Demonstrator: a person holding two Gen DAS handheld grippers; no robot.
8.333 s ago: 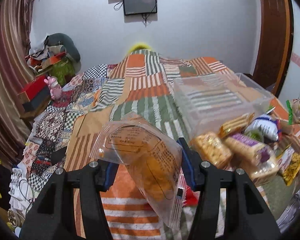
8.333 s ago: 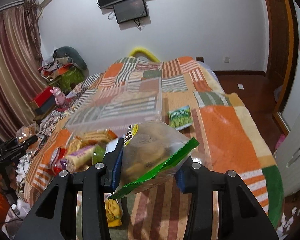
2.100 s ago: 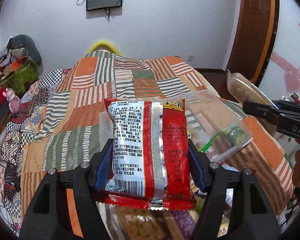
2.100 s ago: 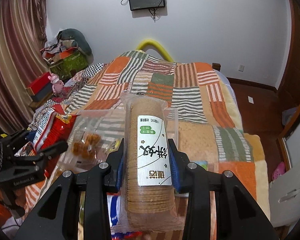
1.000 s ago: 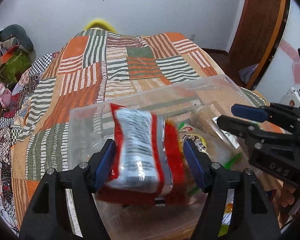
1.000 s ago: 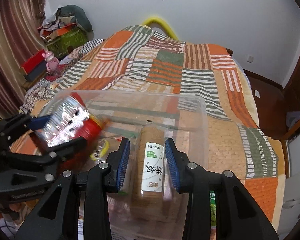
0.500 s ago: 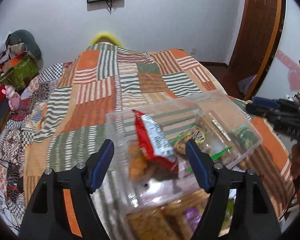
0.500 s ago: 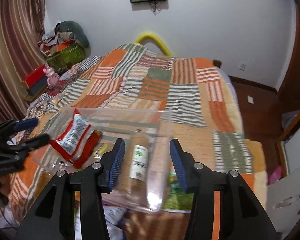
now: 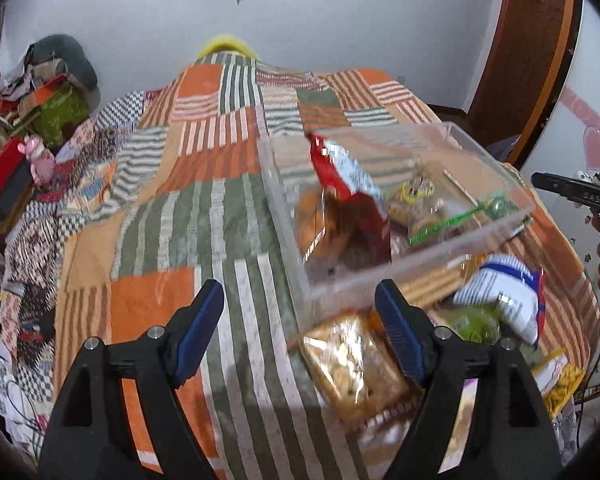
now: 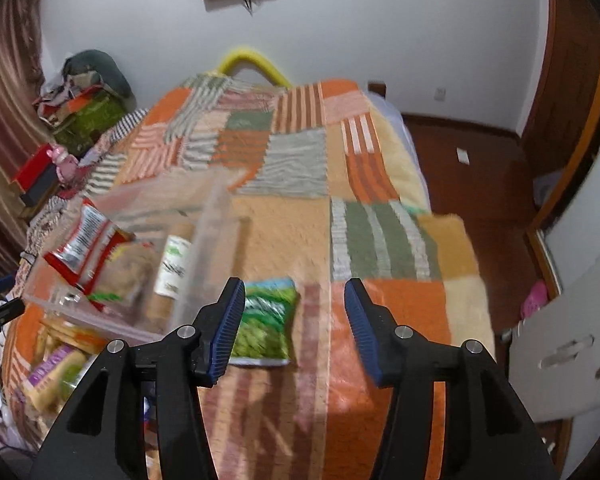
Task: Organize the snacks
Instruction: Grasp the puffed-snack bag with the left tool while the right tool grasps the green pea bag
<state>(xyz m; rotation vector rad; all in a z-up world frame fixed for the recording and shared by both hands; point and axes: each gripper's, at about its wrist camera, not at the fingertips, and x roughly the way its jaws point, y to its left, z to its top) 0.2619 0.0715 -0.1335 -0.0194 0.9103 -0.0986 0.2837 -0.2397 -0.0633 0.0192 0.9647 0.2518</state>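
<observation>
We see the right gripper (image 10: 294,326) jaws opening, nothing between the pads, hovering above the green snack packet (image 10: 265,322), which lies flat on the patchwork blanket (image 10: 384,240) just right of the clear plastic bin (image 10: 216,216). The packet sits toward the left finger (image 10: 226,326), long axis running away from us, roughly along the fingers. The right hand looks nearer to it. The left gripper (image 9: 300,330) is also opening and empty, over loose packets; the biscuit pack (image 9: 352,364) lies right of centre, under its right finger. The bin holds the red chip bag (image 10: 86,236).
</observation>
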